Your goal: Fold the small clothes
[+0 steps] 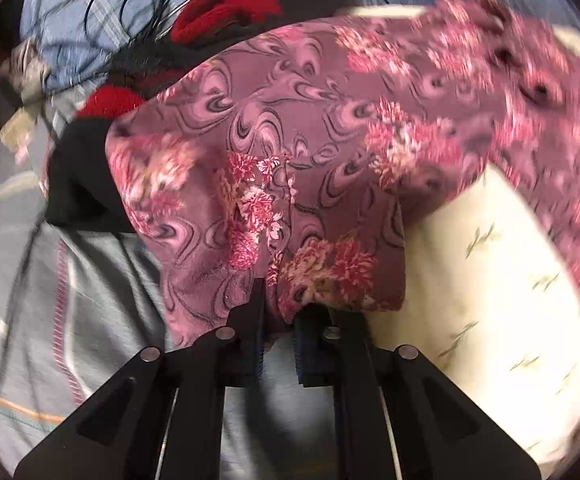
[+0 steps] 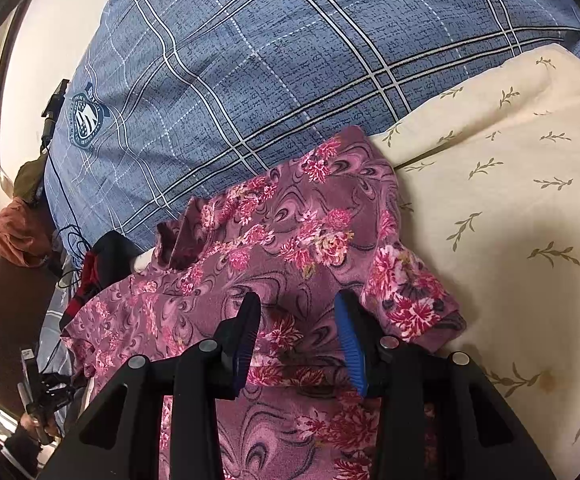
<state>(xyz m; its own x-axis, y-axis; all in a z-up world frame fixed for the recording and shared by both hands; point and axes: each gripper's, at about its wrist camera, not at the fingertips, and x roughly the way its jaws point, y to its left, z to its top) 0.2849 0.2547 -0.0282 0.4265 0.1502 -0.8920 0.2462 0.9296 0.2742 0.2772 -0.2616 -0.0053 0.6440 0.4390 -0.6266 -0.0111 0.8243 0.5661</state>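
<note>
A mauve garment with pink flowers (image 1: 330,128) lies spread across the bed. In the left wrist view its near edge bunches up between the fingers of my left gripper (image 1: 284,304), which is shut on that fabric. The picture is blurred toward the right. In the right wrist view the same garment (image 2: 290,232) lies rumpled, with a short sleeve (image 2: 414,300) sticking out to the right. My right gripper (image 2: 296,300) stands open just over the cloth. Its blue pads (image 2: 348,336) are well apart and pinch nothing.
A blue plaid pillow (image 2: 270,60) lies behind the garment. A cream sheet with leaf sprigs (image 2: 510,200) is to its right. A red and black garment (image 1: 230,4) and black cables (image 1: 130,8) lie at the far left. A hand holds a black device (image 2: 40,396) at the lower left.
</note>
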